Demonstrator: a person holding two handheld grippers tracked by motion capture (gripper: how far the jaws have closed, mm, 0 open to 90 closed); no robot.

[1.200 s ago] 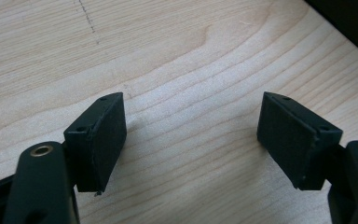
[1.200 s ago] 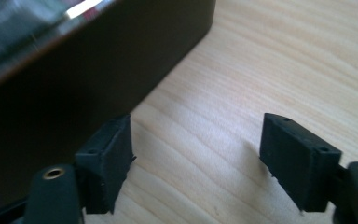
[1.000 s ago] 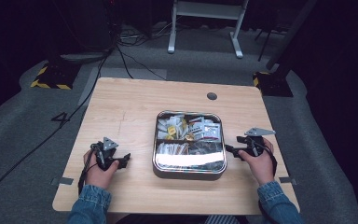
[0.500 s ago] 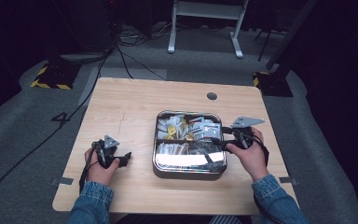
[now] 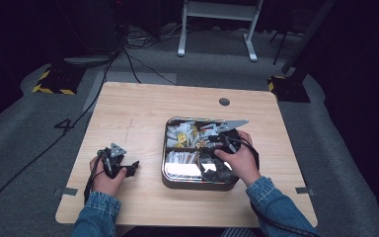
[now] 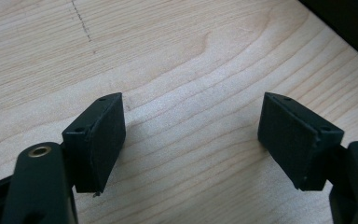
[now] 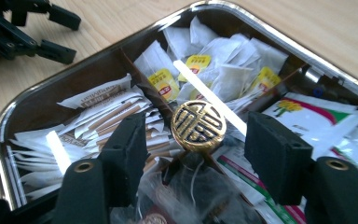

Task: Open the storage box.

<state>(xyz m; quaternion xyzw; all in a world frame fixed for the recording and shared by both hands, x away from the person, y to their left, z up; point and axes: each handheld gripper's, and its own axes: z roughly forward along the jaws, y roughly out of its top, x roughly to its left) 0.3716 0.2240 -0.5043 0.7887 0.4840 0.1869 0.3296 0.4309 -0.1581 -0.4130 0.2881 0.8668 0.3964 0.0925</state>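
The right gripper (image 7: 193, 154) has moved from the table edge over the compartmented steel tray (image 5: 170, 173); its closing jaws, not yet touching, flank the round gold knob (image 7: 198, 126).

From where I sit, the metal tray (image 5: 198, 183) is the landmark. Left of it the wooden table (image 5: 138, 108) lies bare, with my left gripper (image 6: 191, 140) standing open above plain wood. Beyond the tray, bare wood runs to a small round hole (image 5: 224, 101). Inside the tray, a round gold knob (image 7: 197, 126) rises at the dividers' crossing, between my right gripper's (image 7: 193, 154) parted jaws, and packed sachets (image 7: 205, 65) crowd every compartment.
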